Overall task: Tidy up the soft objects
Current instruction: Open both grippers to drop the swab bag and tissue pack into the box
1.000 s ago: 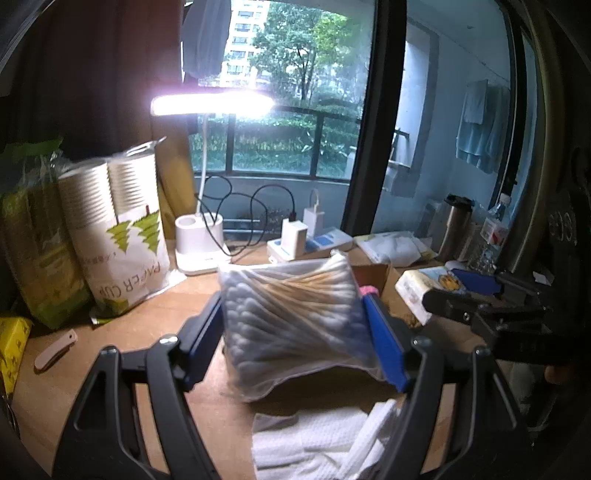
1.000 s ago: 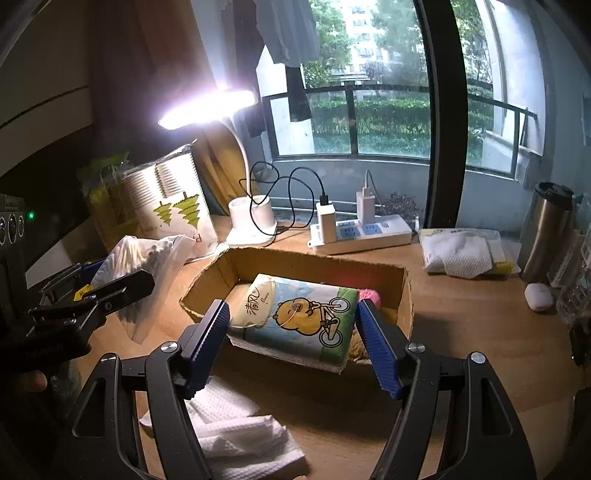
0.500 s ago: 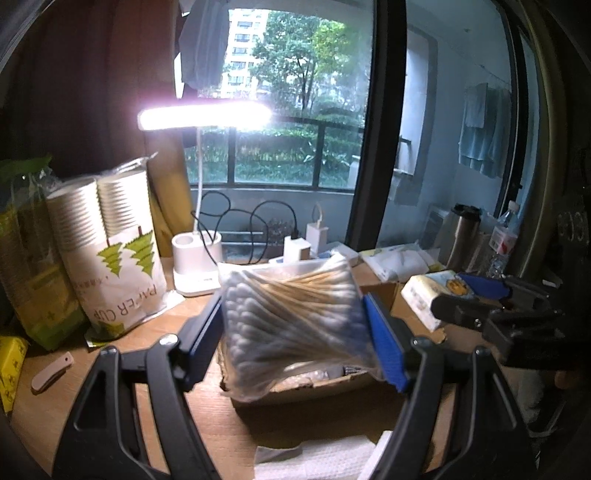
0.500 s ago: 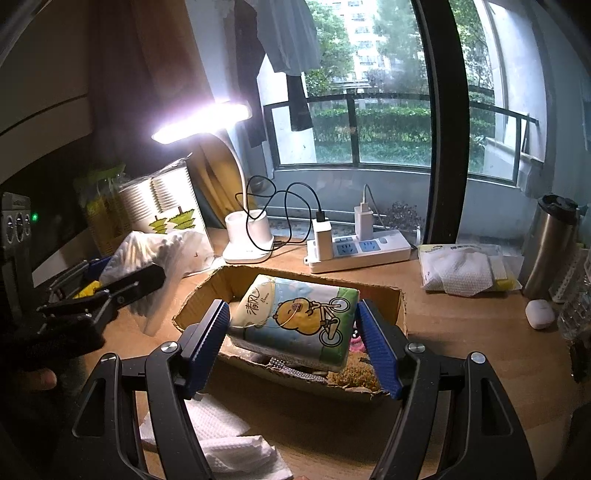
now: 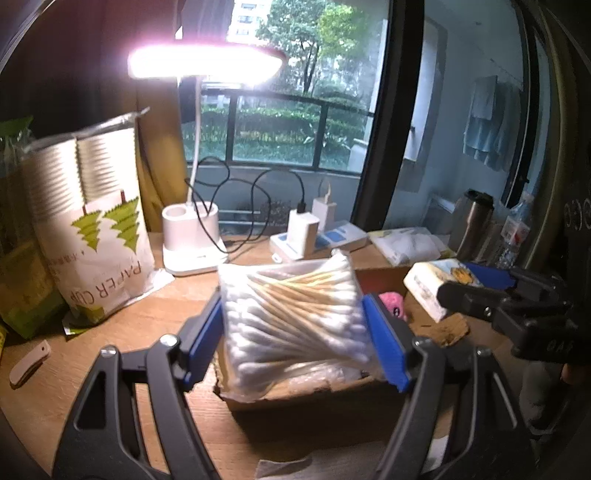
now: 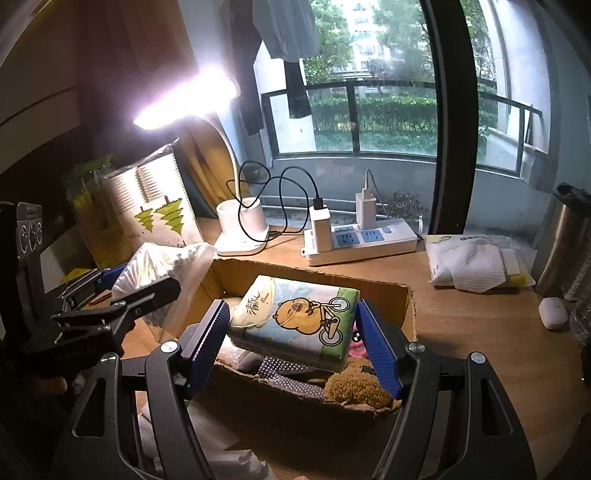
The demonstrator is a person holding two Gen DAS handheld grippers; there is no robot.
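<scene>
Both claws clamped over the cardboard box (image 6: 402,295): left claw (image 5: 295,325) on cotton-swab bag (image 5: 291,314), right claw (image 6: 293,332) on tissue pack (image 6: 295,317); simultaneous drops could collide or catch the rim and spill out.

A home desk (image 6: 461,325) by a balcony window (image 6: 369,92), laundry (image 6: 288,26) outside.

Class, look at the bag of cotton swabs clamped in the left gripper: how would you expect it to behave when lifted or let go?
The bag of cotton swabs probably weighs little, being mostly thin sticks and fluff. Its clear film looks loose and bulges between the left gripper's pads, so it likely sags and could slip. Released over the cardboard box, it should settle softly rather than roll.
</scene>
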